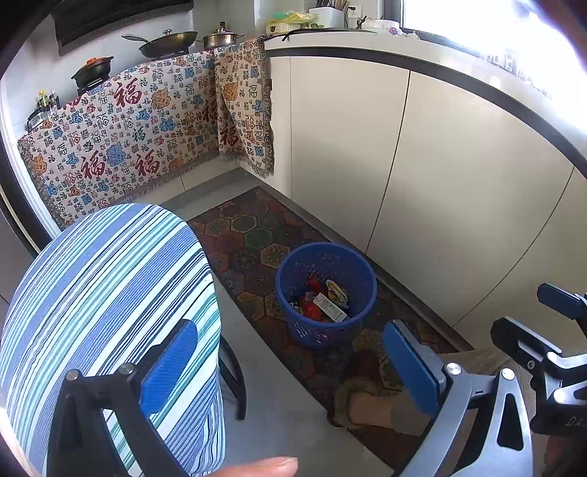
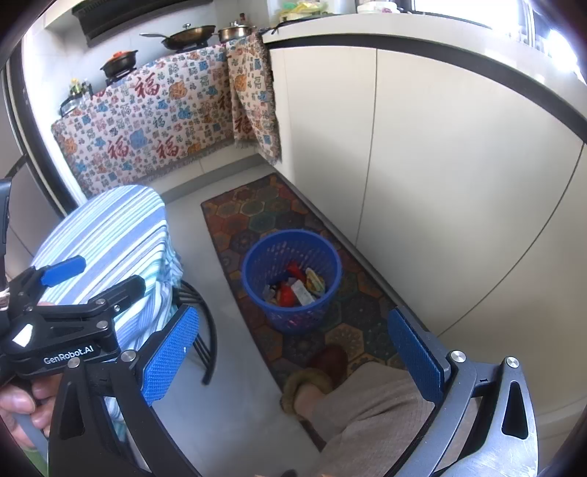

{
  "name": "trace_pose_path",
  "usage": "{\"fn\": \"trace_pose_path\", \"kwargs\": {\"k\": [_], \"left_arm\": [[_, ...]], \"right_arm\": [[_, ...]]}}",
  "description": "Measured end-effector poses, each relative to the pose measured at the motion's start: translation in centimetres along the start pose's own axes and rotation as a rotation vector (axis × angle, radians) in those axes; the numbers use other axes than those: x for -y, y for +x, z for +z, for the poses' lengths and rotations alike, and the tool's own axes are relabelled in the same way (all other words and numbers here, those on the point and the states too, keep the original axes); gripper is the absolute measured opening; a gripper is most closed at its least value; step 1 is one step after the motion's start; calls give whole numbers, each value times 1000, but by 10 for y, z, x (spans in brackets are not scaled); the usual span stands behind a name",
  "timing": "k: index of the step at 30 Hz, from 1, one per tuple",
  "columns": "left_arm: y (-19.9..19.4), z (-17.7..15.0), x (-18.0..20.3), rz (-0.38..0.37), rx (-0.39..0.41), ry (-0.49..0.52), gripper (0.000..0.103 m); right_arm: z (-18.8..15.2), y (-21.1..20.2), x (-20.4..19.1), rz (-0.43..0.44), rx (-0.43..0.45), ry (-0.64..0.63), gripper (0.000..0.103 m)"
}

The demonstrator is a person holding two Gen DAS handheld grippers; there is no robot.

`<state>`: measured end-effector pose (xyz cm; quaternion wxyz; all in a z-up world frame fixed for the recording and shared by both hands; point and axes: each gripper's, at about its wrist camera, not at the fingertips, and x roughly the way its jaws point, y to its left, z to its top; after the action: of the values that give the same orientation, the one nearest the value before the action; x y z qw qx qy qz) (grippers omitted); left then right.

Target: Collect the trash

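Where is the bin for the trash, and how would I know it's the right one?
Find the long patterned rug running beside the white cabinets. Standing on it is the blue basket, round, with mesh walls and wrappers inside. Nothing else on the floor is an open blue container.

Both views are lit brightly by daylight that enters from a window at the upper right, where the picture is blown out to white and detail on the countertop is lost. Strong fisheye bending is seen toward the edges, with dark vignetted corners, and the cabinet fronts are curved by it. Soft, faint shadows are cast on the grey floor; focus is fairly sharp, though near parts at the lower edges are slightly blurred.
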<state>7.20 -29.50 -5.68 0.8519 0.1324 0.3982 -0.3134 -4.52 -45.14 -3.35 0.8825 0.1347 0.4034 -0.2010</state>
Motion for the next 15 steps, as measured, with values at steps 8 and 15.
{"fn": "trace_pose_path", "kwargs": {"k": [8,15], "left_arm": [[2,1,3,0,-3,2,103],[4,0,6,-1,-7,9,103]], "right_arm": [[0,0,0,0,-2,2,103],[-1,1,0,-1,-4,6,103]]}}
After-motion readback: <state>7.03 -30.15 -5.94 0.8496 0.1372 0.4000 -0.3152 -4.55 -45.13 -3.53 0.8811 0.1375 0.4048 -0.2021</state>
